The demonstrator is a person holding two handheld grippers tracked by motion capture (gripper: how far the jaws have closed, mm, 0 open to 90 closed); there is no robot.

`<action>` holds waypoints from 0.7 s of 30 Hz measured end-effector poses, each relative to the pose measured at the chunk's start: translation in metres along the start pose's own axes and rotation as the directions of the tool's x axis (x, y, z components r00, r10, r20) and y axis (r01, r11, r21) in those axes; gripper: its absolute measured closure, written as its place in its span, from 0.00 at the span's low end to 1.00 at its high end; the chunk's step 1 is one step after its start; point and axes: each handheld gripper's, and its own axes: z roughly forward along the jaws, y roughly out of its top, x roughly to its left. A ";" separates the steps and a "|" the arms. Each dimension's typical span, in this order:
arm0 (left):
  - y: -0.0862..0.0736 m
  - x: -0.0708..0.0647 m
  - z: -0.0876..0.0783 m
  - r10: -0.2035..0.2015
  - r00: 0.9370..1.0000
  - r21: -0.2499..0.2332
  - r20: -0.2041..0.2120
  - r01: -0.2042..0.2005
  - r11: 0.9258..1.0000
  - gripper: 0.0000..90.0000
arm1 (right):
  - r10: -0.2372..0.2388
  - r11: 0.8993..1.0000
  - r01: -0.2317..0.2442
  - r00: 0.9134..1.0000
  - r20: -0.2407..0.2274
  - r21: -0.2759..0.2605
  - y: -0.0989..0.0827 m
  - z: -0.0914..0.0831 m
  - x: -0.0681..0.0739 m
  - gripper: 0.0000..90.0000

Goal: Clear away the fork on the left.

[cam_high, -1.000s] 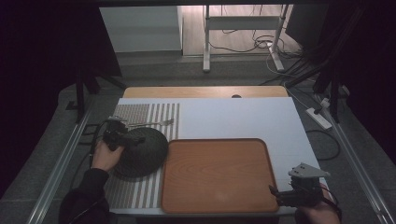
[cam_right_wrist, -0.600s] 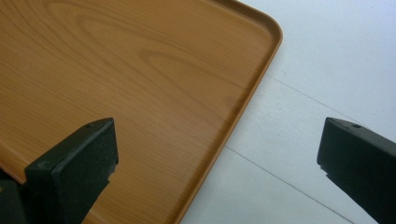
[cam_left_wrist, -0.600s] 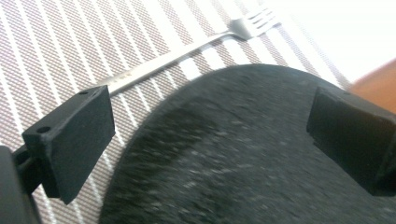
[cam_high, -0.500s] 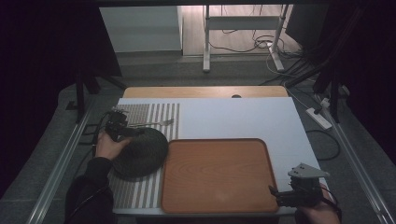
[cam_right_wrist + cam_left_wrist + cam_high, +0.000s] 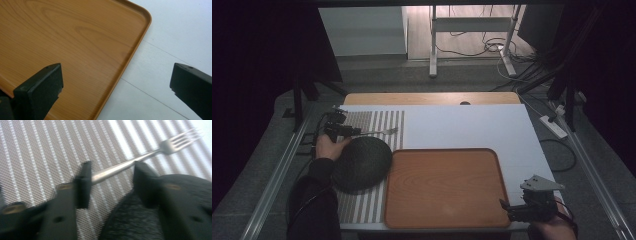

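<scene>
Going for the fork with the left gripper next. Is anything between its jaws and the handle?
Nothing visible. The fork handle already lies between the open jaws of the left gripper on the striped mat. The dark plate sits close under the right-hand jaw and might get nudged.

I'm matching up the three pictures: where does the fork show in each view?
High view: the fork lies upper left on the striped mat, just beyond the dark round plate, ahead of the left gripper.
Left gripper view: fork runs from between the jaws to upper right.
Right gripper view: not in it.
Shared landmark: the striped mat.
</scene>
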 end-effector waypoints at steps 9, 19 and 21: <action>0.007 0.012 0.016 -0.013 0.999 0.034 -0.049 0.014 0.999 0.99 | -0.002 1.000 0.002 1.000 -0.004 0.000 0.000 0.000 0.000 0.00; 0.010 0.017 0.029 -0.008 0.996 0.071 -0.089 0.015 0.997 0.99 | -0.006 1.000 0.005 1.000 -0.005 -0.002 0.000 0.000 0.000 0.00; 0.008 0.016 0.027 -0.001 0.997 0.088 -0.079 0.008 0.996 0.99 | -0.005 1.000 0.005 1.000 -0.005 -0.004 -0.001 -0.001 0.000 0.00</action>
